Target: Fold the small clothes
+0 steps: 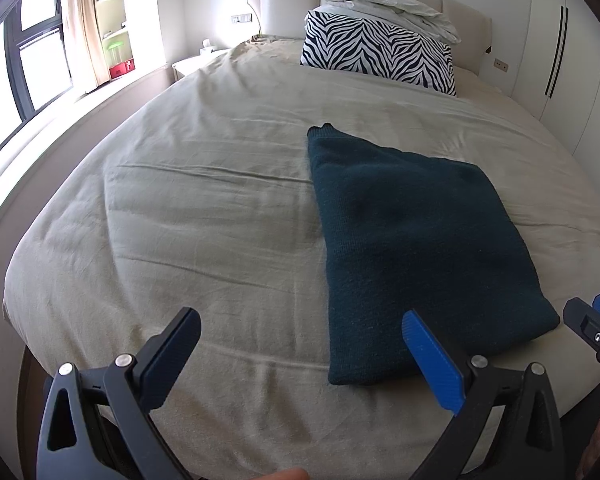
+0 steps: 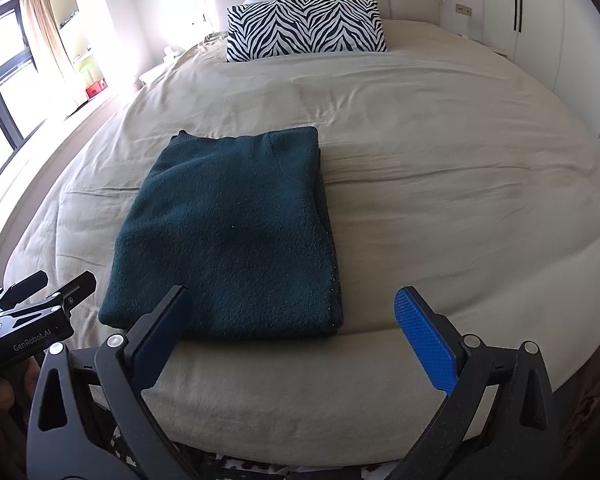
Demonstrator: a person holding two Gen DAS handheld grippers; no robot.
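A dark teal knit sweater point(image 1: 412, 240) lies folded into a rectangle on the beige bed sheet point(image 1: 204, 216) near the foot edge; it also shows in the right wrist view point(image 2: 232, 236). My left gripper point(image 1: 302, 322) is open and empty, hovering above the bed's near edge, its right finger over the sweater's near left corner. My right gripper point(image 2: 292, 300) is open and empty, just short of the sweater's near edge. The right gripper shows at the right edge of the left wrist view point(image 1: 592, 320), and the left gripper at the left of the right wrist view point(image 2: 48, 284).
A zebra-print pillow point(image 1: 380, 52) with a crumpled pale duvet point(image 1: 396, 4) on it lies against the headboard. White wardrobe doors point(image 1: 572, 60) stand on the right, a window point(image 1: 24, 56) with a curtain on the left. The bed's foot edge point(image 2: 300, 400) is just below the grippers.
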